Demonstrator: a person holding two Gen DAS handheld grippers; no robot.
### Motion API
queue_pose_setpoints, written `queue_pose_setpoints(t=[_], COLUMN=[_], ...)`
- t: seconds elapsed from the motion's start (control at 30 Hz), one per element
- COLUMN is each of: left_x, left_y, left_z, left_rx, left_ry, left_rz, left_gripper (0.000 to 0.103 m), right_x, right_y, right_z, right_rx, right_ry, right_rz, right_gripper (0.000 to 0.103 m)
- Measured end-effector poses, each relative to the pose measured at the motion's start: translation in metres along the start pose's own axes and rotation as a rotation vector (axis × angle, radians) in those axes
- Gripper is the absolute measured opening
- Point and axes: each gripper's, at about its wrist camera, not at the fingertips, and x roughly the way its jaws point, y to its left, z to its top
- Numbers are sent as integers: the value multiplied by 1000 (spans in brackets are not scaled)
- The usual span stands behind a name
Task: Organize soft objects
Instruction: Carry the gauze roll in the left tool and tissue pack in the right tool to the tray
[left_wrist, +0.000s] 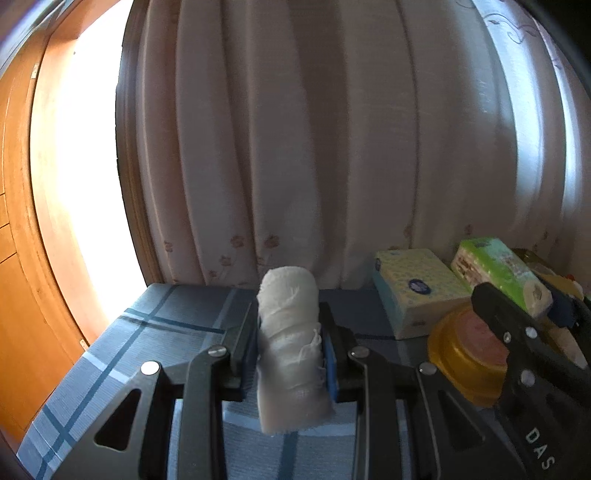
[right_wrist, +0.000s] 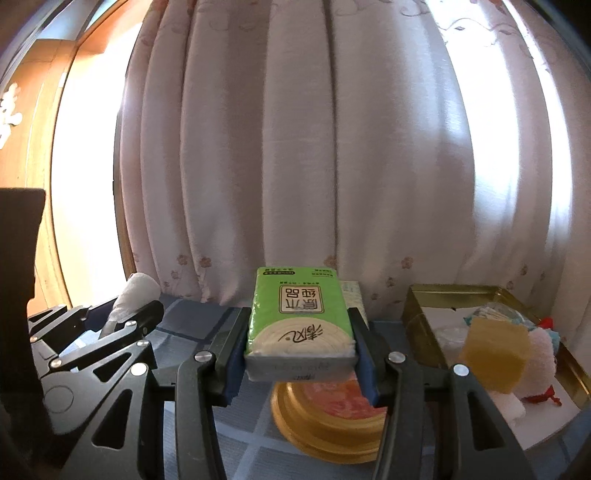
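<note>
Left gripper (left_wrist: 290, 354): clamped narrow on an upright white gauze roll (left_wrist: 290, 332), carried clear of the blue checked tablecloth (left_wrist: 110, 354), presumably for sorting; right gripper (right_wrist: 301, 354): closed mid-width on a green tissue pack (right_wrist: 299, 321) printed with upside-down Chinese characters, lifted above a gold round tin lid (right_wrist: 325, 424). Beside the right gripper: open gold rectangular tin (right_wrist: 417, 325) holding a yellow sponge (right_wrist: 495, 354) and fluffy items, likely the collecting place. Farther back: yellow tissue pack (left_wrist: 417, 291) with a blue oval logo, unreadable, against the pink floral curtain (left_wrist: 295, 147); "DAS" legible on the right gripper's body.
</note>
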Motion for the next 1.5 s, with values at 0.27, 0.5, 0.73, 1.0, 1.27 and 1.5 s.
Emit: queue_pose_setpoints(t=[0.27,0.5,0.73,1.0,1.27,1.5], left_x=[-4,-6,-10,-14,-16,-22], left_y=[-21,-33,-53,-80,-108,-129], left_z=[-2,-3,-4,-4,-3,-3], left_rx=[25,21,40,64,78,89], left_ry=[3,11,11,11,19,17], left_rz=[-27,-45,-64,-97,-127,-160], left_gripper=[28,28,28,28,28,28], right_x=[-7,-13,-21,-27,-42,-52], right_y=[-18,-33,-52,-80,-109,-138], right_z=[-1,-3,-5,-9,-14,-16], right_rx=[12,24,29,49,56,82], right_ry=[-4,-9,-10,-16,-24,-26], right_rz=[-21,-43,-77,-112,-158,-207], right_gripper=[53,53,53,53,52,52])
